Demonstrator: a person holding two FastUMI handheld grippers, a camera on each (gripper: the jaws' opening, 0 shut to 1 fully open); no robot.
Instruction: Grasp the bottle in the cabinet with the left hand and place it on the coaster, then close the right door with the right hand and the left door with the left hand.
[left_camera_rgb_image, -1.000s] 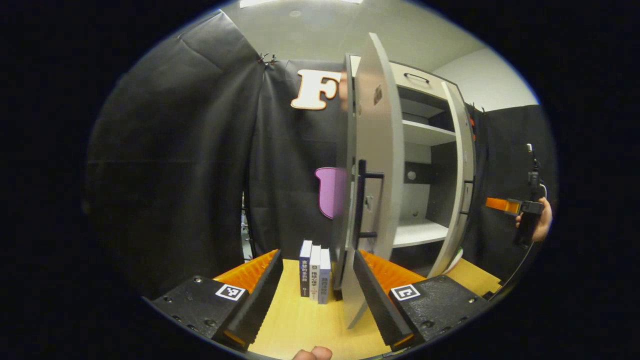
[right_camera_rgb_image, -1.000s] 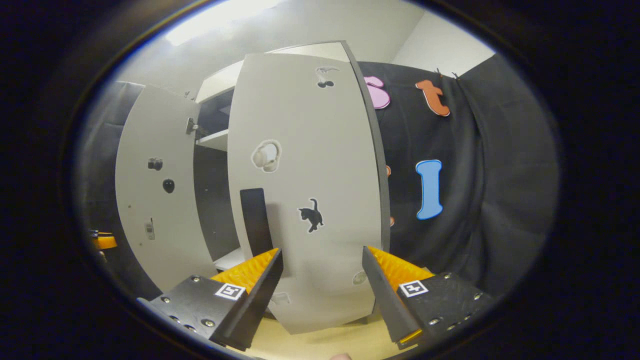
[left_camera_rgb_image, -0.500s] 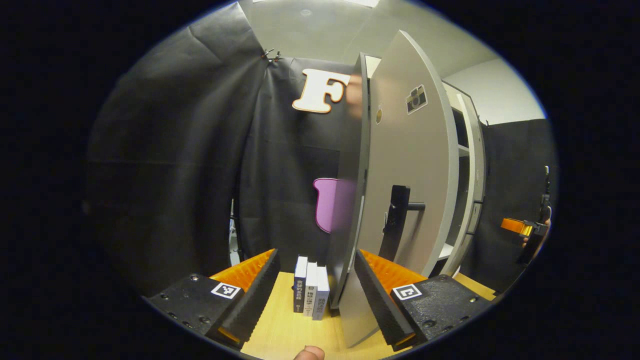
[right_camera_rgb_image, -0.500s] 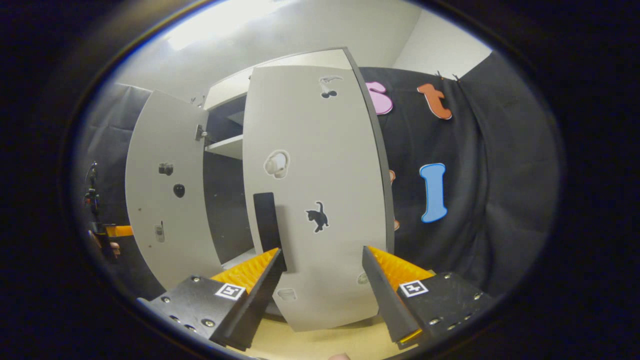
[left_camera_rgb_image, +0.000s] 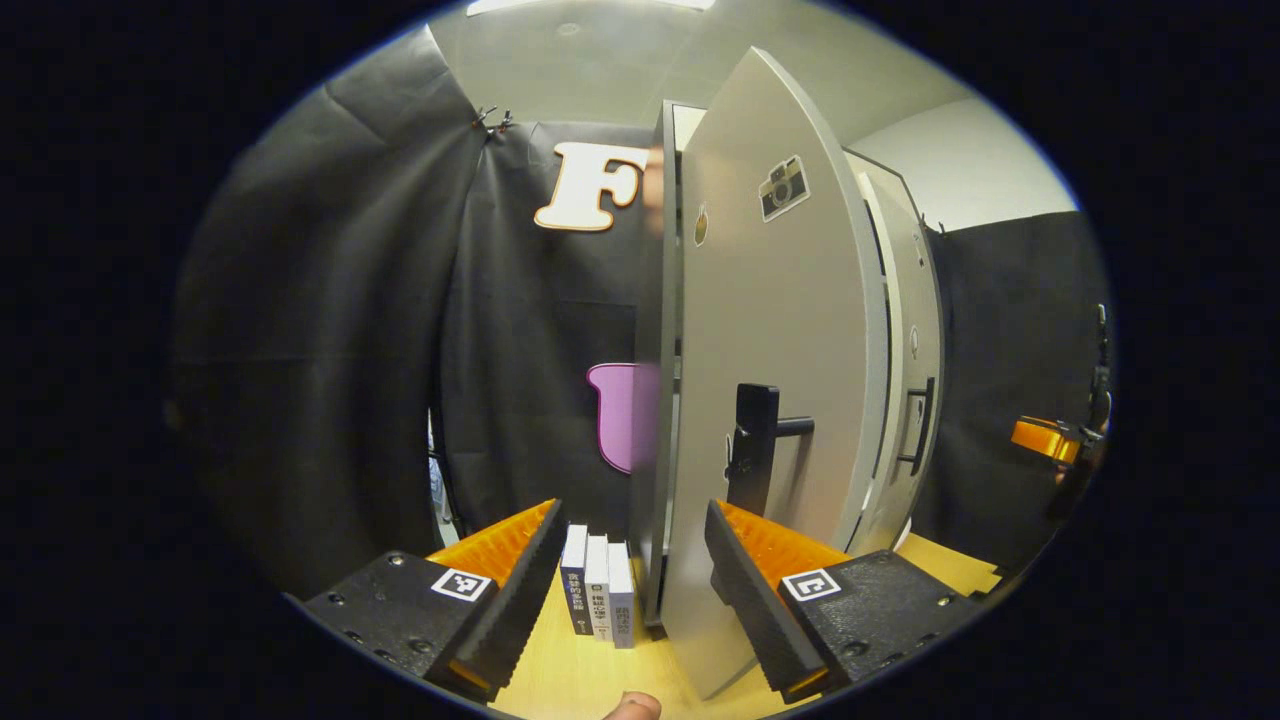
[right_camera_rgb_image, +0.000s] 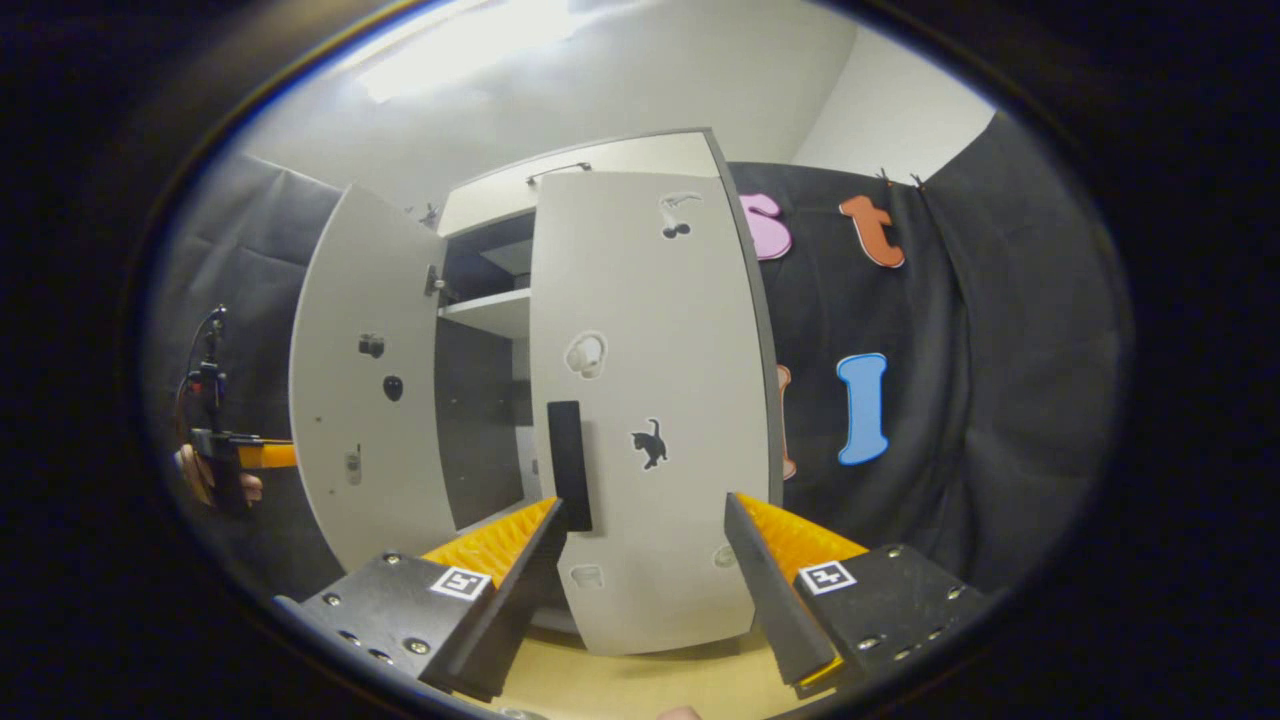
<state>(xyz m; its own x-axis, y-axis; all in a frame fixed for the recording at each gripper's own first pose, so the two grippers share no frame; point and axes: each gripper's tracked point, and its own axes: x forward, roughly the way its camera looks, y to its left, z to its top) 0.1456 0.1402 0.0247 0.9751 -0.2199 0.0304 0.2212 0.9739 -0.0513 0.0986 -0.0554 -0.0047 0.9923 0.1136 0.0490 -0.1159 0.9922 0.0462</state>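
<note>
Black cloth walls the booth on both sides of a pale grey cabinet (right_camera_rgb_image: 590, 185) that stands on a light wooden surface (left_camera_rgb_image: 570, 675).

From the left gripper view, the left door (left_camera_rgb_image: 775, 360) is partly swung in, its outer face turned toward the camera, with a dark handle (left_camera_rgb_image: 755, 450) at mid height and a camera sticker near its top. The left hand-held gripper (left_camera_rgb_image: 630, 560) has its fingers spread wide and grips nothing; the door's lower edge sits between them, close against the inner face of the right-side finger, though whether it touches I cannot tell. Three books (left_camera_rgb_image: 598, 597) stand upright on the surface just beside the cabinet's foot. Beyond the left door, the right door (left_camera_rgb_image: 912, 400) shows edge-on with its own handle. Far off at the right rim, the other gripper and the hand holding it are small and dim.

From the right gripper view, the right door (right_camera_rgb_image: 650, 400) lies about flat against the cabinet front, carrying a dark handle (right_camera_rgb_image: 568, 465) and a cat sticker. The right hand-held gripper (right_camera_rgb_image: 645, 560) is wide open and empty, its fingers framing the door's lower part without a clear touch. The left door (right_camera_rgb_image: 365, 380) stands ajar, and through the gap a shelf (right_camera_rgb_image: 490, 312) and dark interior show. The bottle and coaster cannot be made out
</note>
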